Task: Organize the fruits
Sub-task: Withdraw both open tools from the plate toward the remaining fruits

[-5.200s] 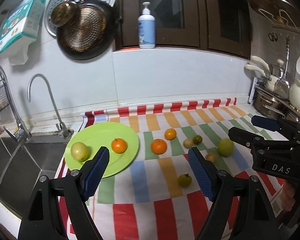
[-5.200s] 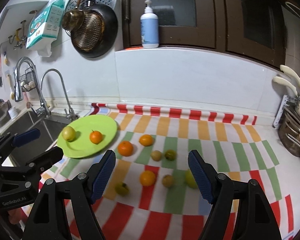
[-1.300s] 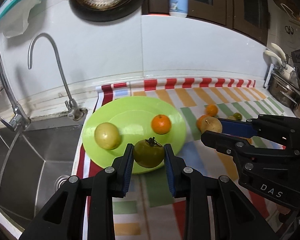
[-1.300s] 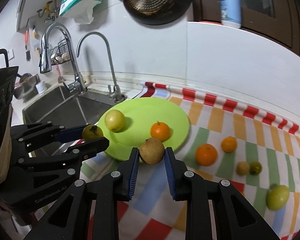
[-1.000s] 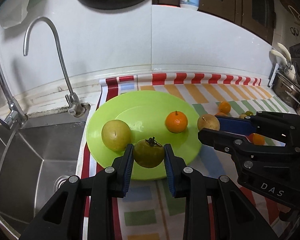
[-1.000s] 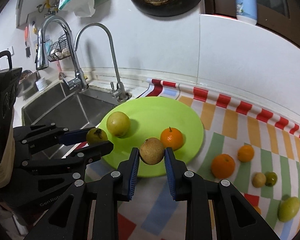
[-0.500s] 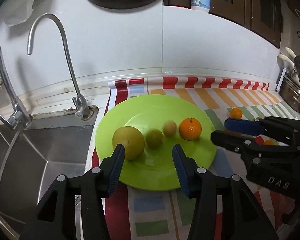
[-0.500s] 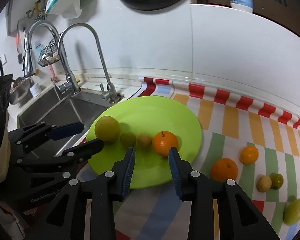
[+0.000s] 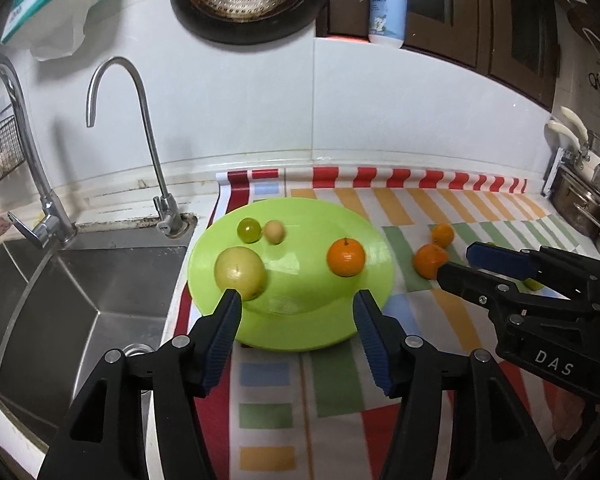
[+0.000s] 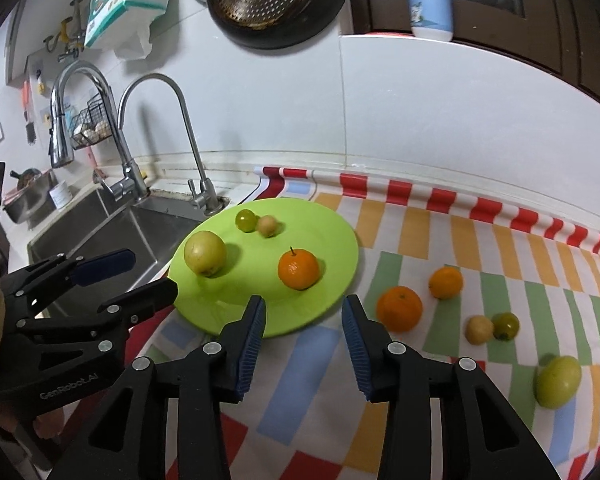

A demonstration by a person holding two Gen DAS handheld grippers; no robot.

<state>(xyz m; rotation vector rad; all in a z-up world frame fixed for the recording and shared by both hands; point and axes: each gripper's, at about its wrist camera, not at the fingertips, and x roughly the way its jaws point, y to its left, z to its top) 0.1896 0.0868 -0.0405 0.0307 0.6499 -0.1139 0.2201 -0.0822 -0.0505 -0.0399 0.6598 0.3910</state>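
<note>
On the green plate (image 9: 300, 320) lie four fruits: pear (image 9: 239, 271), tangerine (image 9: 345, 257), green fruit (image 9: 248, 230), tan fruit (image 9: 274, 232). Left gripper (image 9: 296, 300) and right gripper (image 10: 303, 306) hover at its near rim, fingers spread, holding nothing.

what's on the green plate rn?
Four fruits sit on the green plate: a big yellow-green fruit, an orange, a small green fruit and a small tan fruit. Gripper fingers cover part of the near rim.
</note>
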